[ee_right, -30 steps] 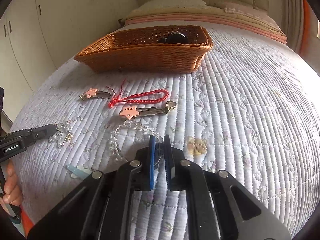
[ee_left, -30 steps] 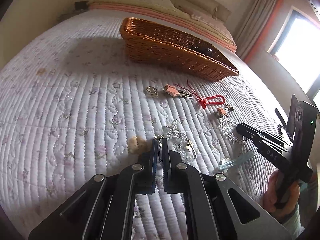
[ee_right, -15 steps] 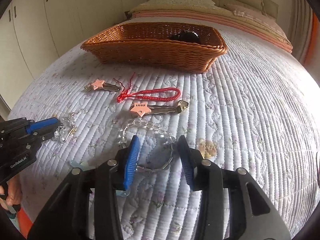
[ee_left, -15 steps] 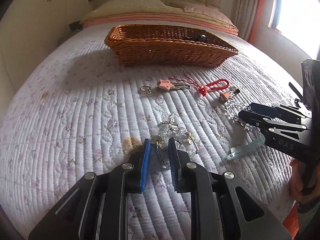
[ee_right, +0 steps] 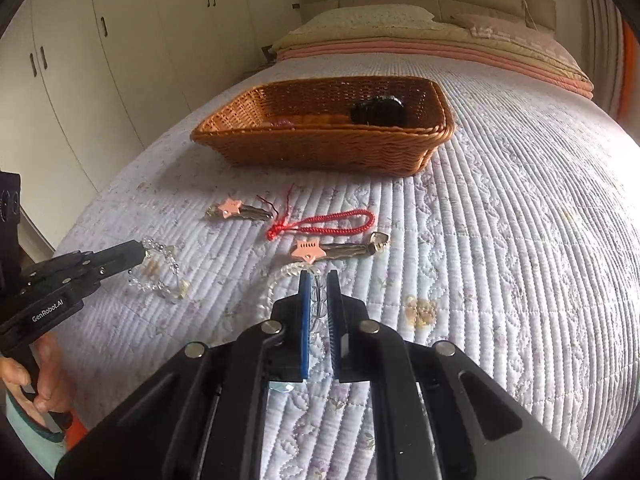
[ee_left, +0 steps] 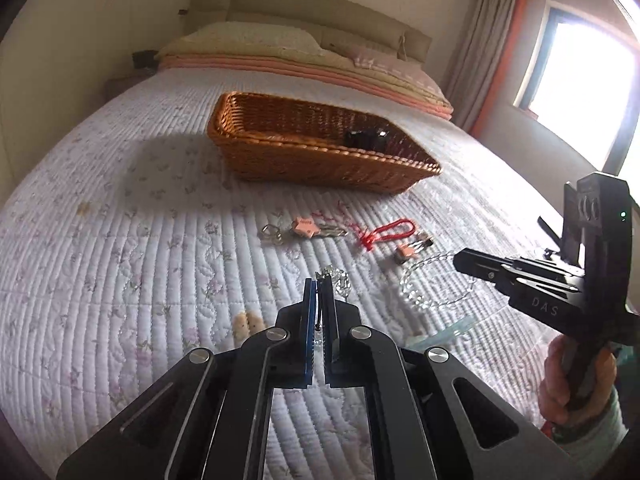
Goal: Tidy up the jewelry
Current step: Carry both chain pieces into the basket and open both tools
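- The left gripper, half a second ago spread around the crystal charm bracelet, is now clamped on it and lifted off the quilt.
- The right gripper, earlier wide apart, is now closed on the clear bead bracelet, near the bed's foot edge.
- Both pieces are secured; carriage to the wicker basket at mid-bed is judged next.

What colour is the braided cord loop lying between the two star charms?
Red, with a knotted tassel end. The cord loop shows best in the right wrist view.
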A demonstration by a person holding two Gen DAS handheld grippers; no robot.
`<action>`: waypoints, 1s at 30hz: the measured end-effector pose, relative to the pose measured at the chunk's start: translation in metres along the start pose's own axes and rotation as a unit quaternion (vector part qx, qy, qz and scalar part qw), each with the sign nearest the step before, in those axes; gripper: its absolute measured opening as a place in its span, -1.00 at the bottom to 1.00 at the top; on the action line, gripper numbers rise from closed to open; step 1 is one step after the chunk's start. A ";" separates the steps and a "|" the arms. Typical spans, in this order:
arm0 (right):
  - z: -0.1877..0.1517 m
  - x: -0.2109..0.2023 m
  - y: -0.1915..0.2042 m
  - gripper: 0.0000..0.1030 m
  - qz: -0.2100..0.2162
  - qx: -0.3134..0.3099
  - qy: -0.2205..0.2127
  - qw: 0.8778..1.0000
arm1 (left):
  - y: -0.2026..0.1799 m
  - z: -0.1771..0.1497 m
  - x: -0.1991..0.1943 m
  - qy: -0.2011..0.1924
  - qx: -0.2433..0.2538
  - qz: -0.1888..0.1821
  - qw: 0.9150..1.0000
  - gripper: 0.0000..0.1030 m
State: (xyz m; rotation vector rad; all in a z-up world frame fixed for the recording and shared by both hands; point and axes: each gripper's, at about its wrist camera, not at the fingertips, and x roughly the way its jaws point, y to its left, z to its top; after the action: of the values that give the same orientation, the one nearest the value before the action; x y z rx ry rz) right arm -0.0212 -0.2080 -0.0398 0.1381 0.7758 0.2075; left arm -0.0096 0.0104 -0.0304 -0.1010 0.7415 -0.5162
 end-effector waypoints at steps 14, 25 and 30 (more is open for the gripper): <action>0.058 -0.043 0.013 -0.88 0.000 -0.016 -0.064 0.998 | -0.019 0.073 -0.032 -0.074 0.025 -0.034 0.996 -0.99; 0.153 0.003 0.002 -0.88 -0.002 -0.012 -0.086 0.996 | -0.007 0.157 0.016 -0.113 0.032 -0.019 0.993 -0.99; 0.174 0.055 -0.007 -0.88 -0.001 0.002 -0.056 0.998 | 0.016 0.170 0.064 -0.101 0.008 -0.018 0.995 -0.99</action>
State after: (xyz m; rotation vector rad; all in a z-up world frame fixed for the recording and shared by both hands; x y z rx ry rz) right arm 0.1408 -0.2101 0.0448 0.1509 0.6651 0.1949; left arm 0.1502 -0.0225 0.0514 -0.1492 0.5384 -0.5387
